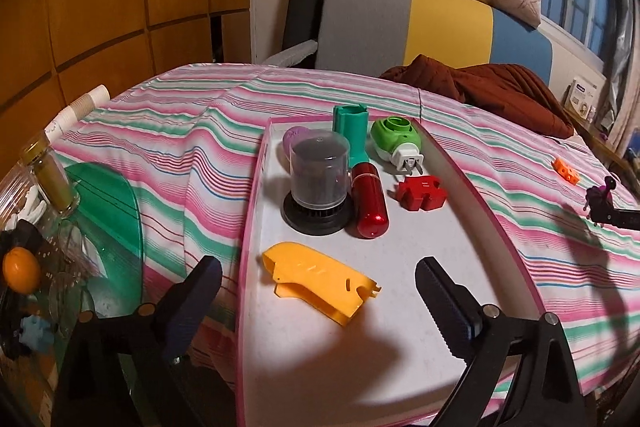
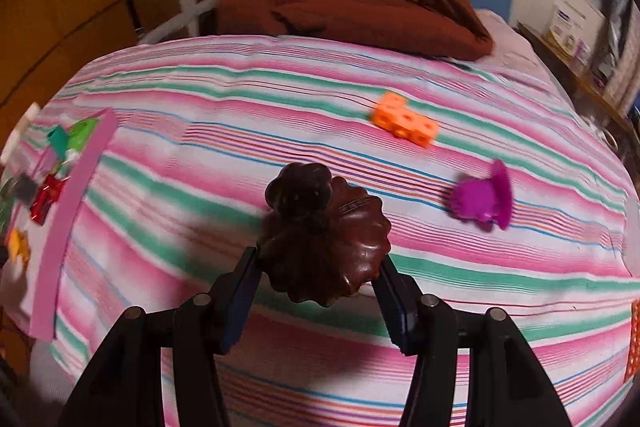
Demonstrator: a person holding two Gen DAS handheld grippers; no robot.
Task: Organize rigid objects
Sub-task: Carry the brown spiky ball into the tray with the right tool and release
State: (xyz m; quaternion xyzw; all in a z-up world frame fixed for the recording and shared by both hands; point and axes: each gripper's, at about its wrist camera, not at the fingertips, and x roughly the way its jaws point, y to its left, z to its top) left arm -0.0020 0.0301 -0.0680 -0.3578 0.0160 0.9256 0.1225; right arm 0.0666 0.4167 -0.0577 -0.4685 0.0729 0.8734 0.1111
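Note:
A pink-rimmed white tray (image 1: 440, 259) lies on the striped cloth and holds a yellow plastic part (image 1: 316, 279), a red capsule (image 1: 369, 201), a red puzzle piece (image 1: 421, 191), a clear cup on a black base (image 1: 318, 183), a teal piece (image 1: 350, 131) and a green plug-in device (image 1: 396, 141). My left gripper (image 1: 320, 291) is open, hovering over the tray's near end around the yellow part. My right gripper (image 2: 320, 275) is shut on a dark brown fluted knob (image 2: 320, 231) above the cloth. An orange block (image 2: 404, 125) and a purple piece (image 2: 482, 197) lie on the cloth beyond it.
The tray's pink edge (image 2: 68, 227) shows at the left of the right wrist view. A brown blanket (image 2: 360, 11) lies at the back. A green plastic lid (image 1: 108, 219), a glass jar (image 1: 48, 175) and paper cups (image 1: 80, 107) sit left of the tray. A chair (image 1: 400, 23) stands behind.

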